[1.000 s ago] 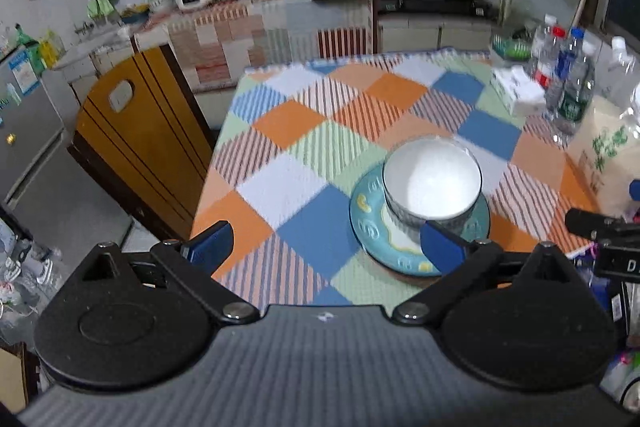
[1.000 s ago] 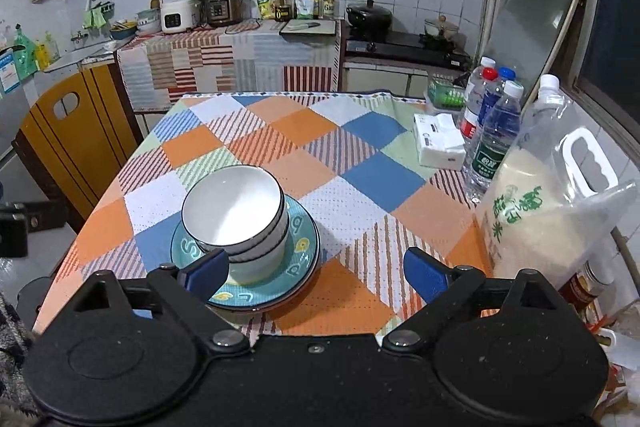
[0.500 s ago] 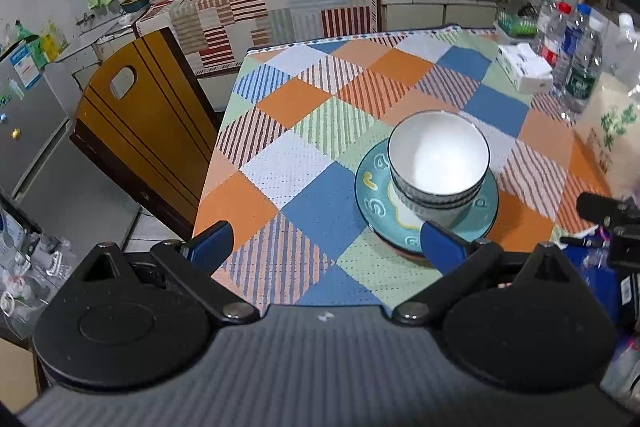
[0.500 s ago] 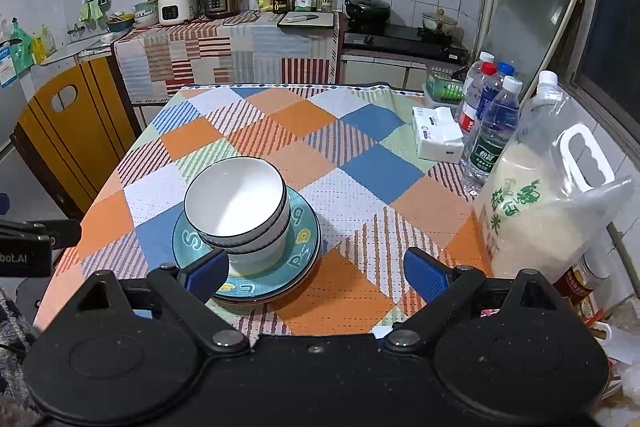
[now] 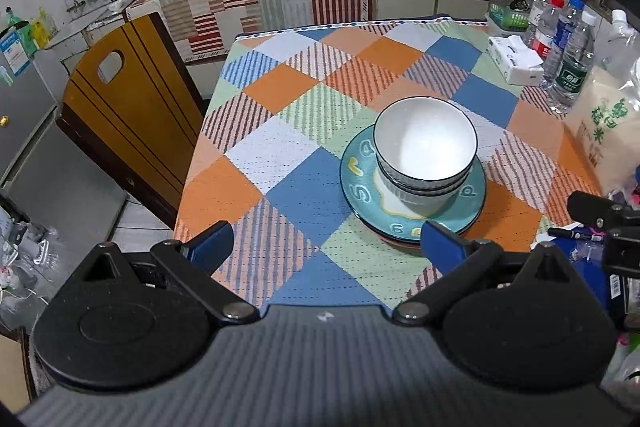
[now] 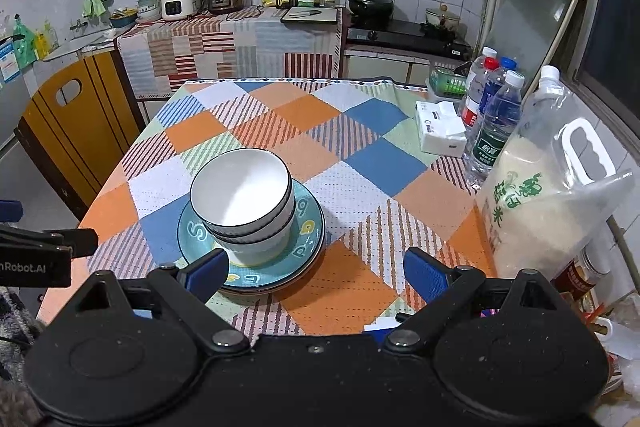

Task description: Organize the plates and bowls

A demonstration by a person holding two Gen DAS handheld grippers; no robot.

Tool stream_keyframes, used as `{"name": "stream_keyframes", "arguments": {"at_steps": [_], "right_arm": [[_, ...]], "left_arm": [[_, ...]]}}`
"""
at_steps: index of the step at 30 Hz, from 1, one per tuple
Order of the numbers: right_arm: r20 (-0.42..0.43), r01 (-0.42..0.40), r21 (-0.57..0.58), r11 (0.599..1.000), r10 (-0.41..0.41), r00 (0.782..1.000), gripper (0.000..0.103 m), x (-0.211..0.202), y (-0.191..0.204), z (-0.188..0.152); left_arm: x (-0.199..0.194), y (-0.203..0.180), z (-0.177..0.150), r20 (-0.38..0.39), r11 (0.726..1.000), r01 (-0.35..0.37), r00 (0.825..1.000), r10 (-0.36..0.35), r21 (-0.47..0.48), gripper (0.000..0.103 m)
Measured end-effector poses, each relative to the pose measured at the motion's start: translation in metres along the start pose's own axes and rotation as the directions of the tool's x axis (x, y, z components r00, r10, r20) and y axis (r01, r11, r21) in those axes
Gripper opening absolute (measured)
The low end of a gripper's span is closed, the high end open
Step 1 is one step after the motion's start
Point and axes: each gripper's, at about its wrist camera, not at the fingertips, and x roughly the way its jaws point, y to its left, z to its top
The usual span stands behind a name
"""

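Nested white ceramic bowls (image 6: 244, 203) stacked on teal patterned plates (image 6: 306, 231) near the checked tablecloth's (image 6: 360, 123) front edge, apparently organized; left gripper (image 5: 324, 241) and right gripper (image 6: 316, 269) released, empty

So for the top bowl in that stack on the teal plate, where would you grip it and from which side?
Probably by the rim of the top bowl: it sits upright and nested in another, so only its dark-edged lip stands free. One finger inside, one outside, coming from above on the near side. The right gripper, open, is nearest; the teal plate blocks lower grips.
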Motion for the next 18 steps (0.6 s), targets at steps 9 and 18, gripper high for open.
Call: {"name": "stream_keyframes", "arguments": {"at_steps": [9,18], "right_arm": [[-0.006,0.011,-0.004,1.0,-0.011,1.0,0.096,0.0016,-0.0029,-0.0022],[-0.016,0.014,0.0,1.0,-0.014,1.0,0.096,0.0038,-0.0042,-0.0036]], "left_arm": [[-0.0036,-0.0028,-0.0007,0.025,1.0,-0.001,1.0,0.001,0.004,0.101],[-0.0022,0.0011,-0.0017,0.031,1.0,0.019,0.999,-0.019,-0.014,0.101]]}}
